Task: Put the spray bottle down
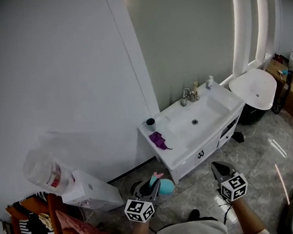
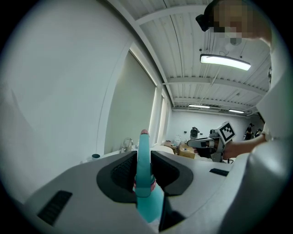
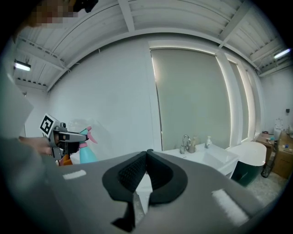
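Counter (image 1: 182, 149): white vanity with a sink, centre of the head view, against the wall.
Tub (image 1: 255, 87): white, upper right of the frame.
Left hand-held gripper (image 1: 146, 190): lower centre of the frame, jaws clamped on the neck of the spray bottle (image 1: 165, 186).
Right hand-held gripper (image 1: 220, 167): lower right of centre, jaws together, nothing between them.
Spray bottle: teal with pink trigger, held above the floor, just below the counter in the frame.
Cloth (image 1: 159, 139): purple, on the counter's left part.

White vanity top (image 1: 179, 147), purple cloth (image 1: 159, 139), dark cup (image 1: 150, 122), faucet (image 1: 189, 94), soap bottle (image 1: 210, 81) at its back edge
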`<action>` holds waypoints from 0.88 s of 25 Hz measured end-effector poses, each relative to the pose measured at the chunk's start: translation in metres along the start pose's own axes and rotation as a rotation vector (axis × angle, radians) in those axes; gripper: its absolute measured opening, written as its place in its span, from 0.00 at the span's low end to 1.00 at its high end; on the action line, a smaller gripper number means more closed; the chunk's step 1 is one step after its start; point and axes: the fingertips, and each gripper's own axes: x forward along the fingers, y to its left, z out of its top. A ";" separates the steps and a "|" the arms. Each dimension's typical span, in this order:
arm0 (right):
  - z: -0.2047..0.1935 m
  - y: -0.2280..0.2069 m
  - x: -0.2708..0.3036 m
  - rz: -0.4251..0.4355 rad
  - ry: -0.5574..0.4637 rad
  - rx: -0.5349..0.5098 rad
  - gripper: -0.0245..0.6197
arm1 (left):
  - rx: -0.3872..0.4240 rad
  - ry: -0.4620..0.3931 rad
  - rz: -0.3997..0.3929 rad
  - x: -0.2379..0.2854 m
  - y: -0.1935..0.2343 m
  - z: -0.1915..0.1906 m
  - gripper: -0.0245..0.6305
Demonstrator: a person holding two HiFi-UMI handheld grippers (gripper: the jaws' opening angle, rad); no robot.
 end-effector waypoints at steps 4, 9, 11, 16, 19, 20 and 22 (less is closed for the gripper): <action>0.000 -0.034 0.010 0.009 0.002 0.020 0.05 | 0.003 0.008 0.011 0.033 -0.007 0.003 0.18; -0.003 -0.062 0.020 0.012 0.010 0.036 0.05 | -0.003 0.018 0.014 0.062 -0.012 0.003 0.18; -0.004 -0.068 0.025 0.014 0.011 0.041 0.05 | -0.001 0.023 0.014 0.070 -0.010 0.003 0.18; -0.007 -0.080 0.041 0.011 0.027 0.054 0.05 | -0.008 0.032 0.017 0.090 0.001 0.004 0.18; -0.009 -0.086 0.053 -0.002 0.034 0.056 0.05 | -0.011 0.036 0.006 0.103 0.013 0.003 0.18; -0.009 -0.088 0.058 -0.008 0.036 0.056 0.05 | -0.010 0.039 -0.002 0.109 0.018 0.003 0.18; -0.009 -0.094 0.070 -0.022 0.038 0.055 0.05 | -0.007 0.046 -0.017 0.122 0.030 0.003 0.18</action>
